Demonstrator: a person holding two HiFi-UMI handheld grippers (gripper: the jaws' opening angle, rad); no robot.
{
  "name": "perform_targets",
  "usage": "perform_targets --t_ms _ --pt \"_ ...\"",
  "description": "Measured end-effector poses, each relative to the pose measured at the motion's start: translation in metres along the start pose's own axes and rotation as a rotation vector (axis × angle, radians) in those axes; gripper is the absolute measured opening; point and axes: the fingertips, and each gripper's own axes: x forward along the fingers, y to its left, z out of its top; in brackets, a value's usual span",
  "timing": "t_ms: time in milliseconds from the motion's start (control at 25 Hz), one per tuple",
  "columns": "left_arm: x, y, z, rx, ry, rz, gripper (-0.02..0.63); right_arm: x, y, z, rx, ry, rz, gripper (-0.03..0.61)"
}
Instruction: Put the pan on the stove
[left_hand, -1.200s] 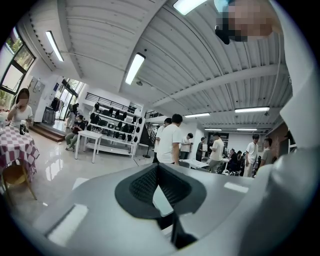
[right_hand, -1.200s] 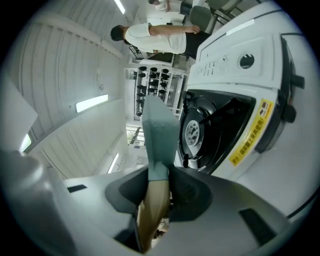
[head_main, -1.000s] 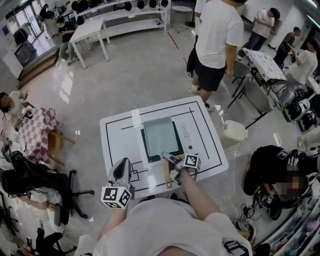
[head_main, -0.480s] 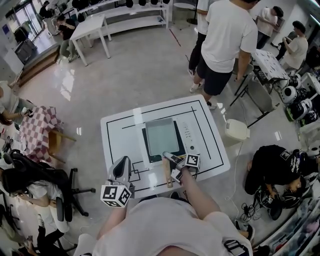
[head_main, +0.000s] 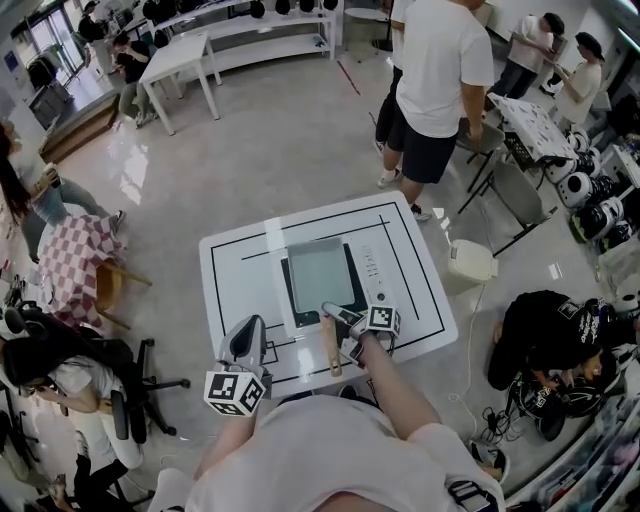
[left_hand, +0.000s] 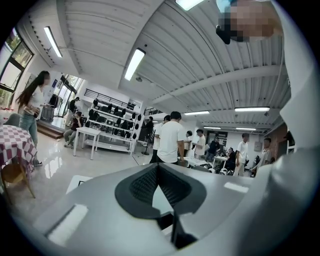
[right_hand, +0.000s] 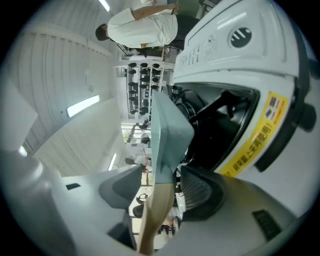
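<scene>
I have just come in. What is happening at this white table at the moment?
A person works with a handheld gripper in each hand. The square pan already sits on the stove on the white table. The right gripper is opening its jaws around the pan's wooden handle, which lies between them, so it seems to be letting go. The left gripper is shut and empty, held near the table's front edge, apart from the pan.
</scene>
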Motion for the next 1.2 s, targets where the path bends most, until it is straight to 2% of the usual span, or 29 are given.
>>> perform_targets --t_ms 240,440,560,600,680,720,880,1200 --pt "0.003 -0.004 -0.005 -0.001 0.001 -0.008 0.011 -0.028 -0.005 0.004 -0.265 -0.015 -0.166 0.221" --pt "0.007 -0.010 -0.003 0.008 -0.006 -0.020 0.011 -0.062 0.018 0.008 -0.467 -0.067 -0.260 0.220" --pt "0.006 -0.016 -0.003 0.005 -0.008 -0.023 0.011 -0.081 0.056 0.011 -0.652 -0.124 -0.281 0.217" --pt "0.006 -0.018 -0.002 0.007 -0.009 -0.023 0.011 -0.086 0.072 0.011 -0.723 -0.146 -0.279 0.193" --pt "0.007 -0.021 -0.001 0.008 -0.015 -0.030 0.011 -0.093 0.104 0.010 -0.876 -0.186 -0.281 0.034" --pt "0.008 -0.022 -0.001 0.004 -0.020 -0.035 0.011 -0.095 0.119 0.009 -0.953 -0.202 -0.282 0.017" --pt "0.005 -0.032 -0.002 0.004 -0.028 -0.051 0.011 -0.103 0.171 -0.001 -1.182 -0.270 -0.281 0.009" --pt "-0.006 -0.052 0.006 0.070 -0.061 -0.064 0.011 -0.134 0.241 -0.017 -1.410 -0.444 -0.357 0.008"
